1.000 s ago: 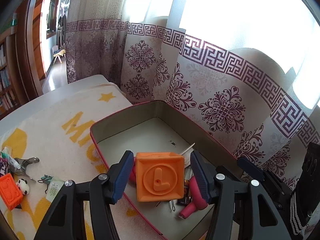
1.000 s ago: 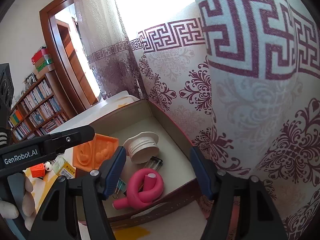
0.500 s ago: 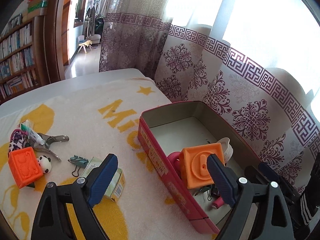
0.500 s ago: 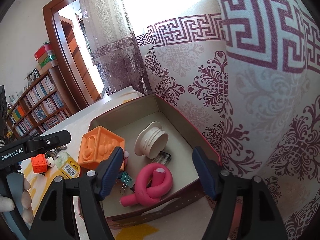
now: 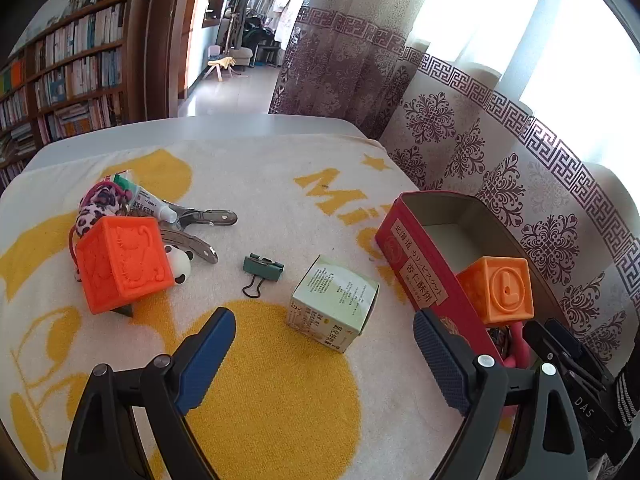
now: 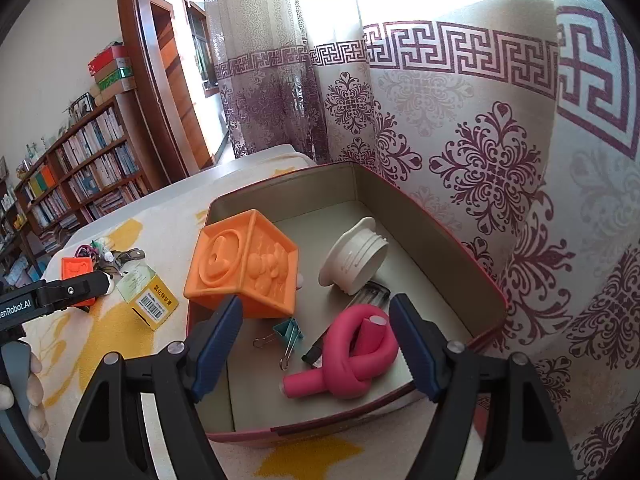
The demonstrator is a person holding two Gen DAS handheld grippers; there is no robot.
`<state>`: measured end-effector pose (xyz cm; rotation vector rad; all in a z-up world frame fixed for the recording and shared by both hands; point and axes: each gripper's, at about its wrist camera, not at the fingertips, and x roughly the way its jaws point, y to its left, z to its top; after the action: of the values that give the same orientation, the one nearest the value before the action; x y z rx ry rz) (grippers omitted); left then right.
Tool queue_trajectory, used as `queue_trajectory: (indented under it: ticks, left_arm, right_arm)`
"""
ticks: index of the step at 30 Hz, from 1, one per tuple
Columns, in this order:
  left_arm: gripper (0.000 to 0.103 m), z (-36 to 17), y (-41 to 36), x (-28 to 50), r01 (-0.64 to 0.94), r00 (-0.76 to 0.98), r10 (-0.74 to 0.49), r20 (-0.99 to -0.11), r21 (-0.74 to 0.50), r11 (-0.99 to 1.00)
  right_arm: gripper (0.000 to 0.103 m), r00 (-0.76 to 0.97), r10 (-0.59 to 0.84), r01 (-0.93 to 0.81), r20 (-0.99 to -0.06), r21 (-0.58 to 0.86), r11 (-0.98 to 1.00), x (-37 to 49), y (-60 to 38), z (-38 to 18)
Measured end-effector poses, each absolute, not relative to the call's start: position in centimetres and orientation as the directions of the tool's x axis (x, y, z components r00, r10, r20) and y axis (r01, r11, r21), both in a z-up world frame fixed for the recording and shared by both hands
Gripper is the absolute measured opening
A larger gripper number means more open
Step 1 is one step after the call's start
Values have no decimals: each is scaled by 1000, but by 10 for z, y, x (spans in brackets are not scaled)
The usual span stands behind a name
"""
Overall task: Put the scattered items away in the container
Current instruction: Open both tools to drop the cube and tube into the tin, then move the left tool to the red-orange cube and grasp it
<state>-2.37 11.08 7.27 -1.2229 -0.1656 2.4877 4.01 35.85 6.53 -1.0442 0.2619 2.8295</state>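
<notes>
Orange cube [image 5: 498,290] is hiding most of the tin's [image 5: 416,276] contents in left wrist view; only a pink sliver [image 5: 516,354] is showing. Scissors [image 5: 200,228] are lying partly under the red-orange block [image 5: 122,262] near the table's far left corner. Print on the small carton [image 5: 334,300] is reading too small. A dark flat item [image 6: 316,350] is sitting half under the pink foam knot [image 6: 352,356], unidentifiable.

open red tin [image 6: 460,248] with orange cube [image 6: 244,268]; cardboard box [image 5: 334,306] outside
</notes>
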Motion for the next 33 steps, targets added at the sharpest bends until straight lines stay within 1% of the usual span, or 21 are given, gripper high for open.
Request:
queue_trajectory:
  ticks: [3, 5, 10, 12, 16, 21, 27, 31, 33]
  left_arm:
    - [92, 69, 98, -20, -243, -587, 327, -740, -224, -944]
    - [92, 66, 87, -20, -223, -593, 319, -740, -230, -947]
    - [92, 54, 60, -24, -166, -584, 314, -749, -268, -949]
    - [92, 51, 50, -24, -146, -588, 305, -749, -272, -951]
    - [92, 47, 30, -25, -107, -598, 278, -752, -268, -957]
    - [92, 45, 6, -26, -61, -605, 264, -751, -287, -956]
    - [92, 45, -26, -26, 9, -629, 231, -742, -304, -953]
    - [92, 43, -39, -27, 47, -633, 216, -744, -315, -948]
    - [92, 43, -44, -27, 58, -636, 209, -742, -317, -947]
  right_arm:
    - [79, -713, 57, -138, -699, 60, -989, 22, 352, 61]
    - [80, -695, 71, -129, -715, 27, -991, 9, 349, 59]
    - [81, -708, 149, -170, -691, -38, -985, -20, 343, 74]
    - [81, -721, 156, -191, -676, -23, -981, -25, 341, 81]
    - [81, -776, 119, -174, -619, 28, -984, -17, 323, 97]
    - [81, -822, 15, -70, -569, 76, -995, -10, 282, 108]
    - [81, -813, -123, 49, -569, 144, -988, -12, 238, 102]
    - [81, -802, -166, 69, -574, 186, -980, -15, 221, 87]
    - [81, -805, -164, 62, -570, 194, -979, -13, 215, 78]
